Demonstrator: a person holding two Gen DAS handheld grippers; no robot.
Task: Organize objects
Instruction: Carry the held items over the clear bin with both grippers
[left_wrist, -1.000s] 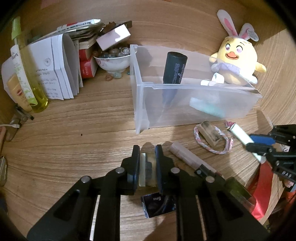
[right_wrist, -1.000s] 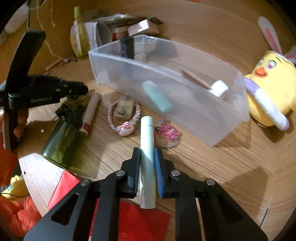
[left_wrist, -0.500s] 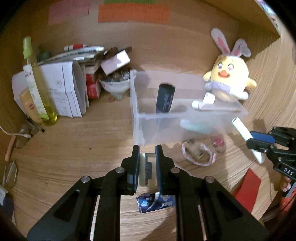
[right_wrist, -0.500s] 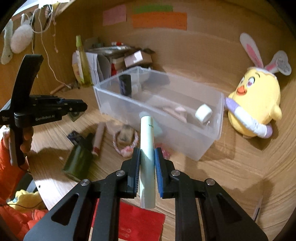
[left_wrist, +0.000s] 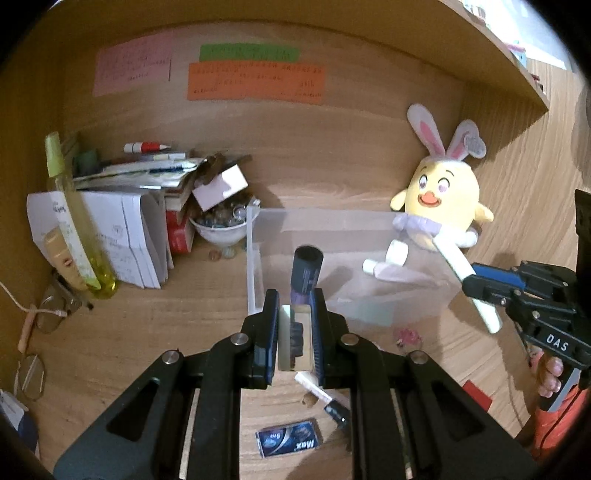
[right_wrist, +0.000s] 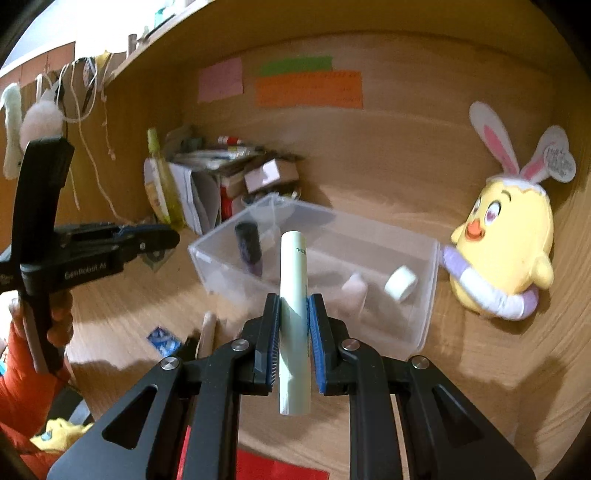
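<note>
Left tongs (left_wrist: 294, 334): we grip a small clear block (left_wrist: 293, 339), perhaps a comb case.
Right tongs (right_wrist: 293, 338): we clamp a pale tube (right_wrist: 293, 314).
Done: dark bottle (left_wrist: 306, 269) in bin (left_wrist: 332, 221) at 12 o'clock.
Left: blue packet (left_wrist: 289, 437), stick (right_wrist: 207, 334) on surface (left_wrist: 147, 332).

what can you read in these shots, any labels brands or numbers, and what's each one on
"DAS": right gripper body.
"GenRobot AI": left gripper body.
"Max": blue packet on the desk; its smaller print is unclear.
Sticky notes on the wall: handwriting too small to read.
Pale tube, black tube, bunny's ear tag, papers: print too blurred.
</note>
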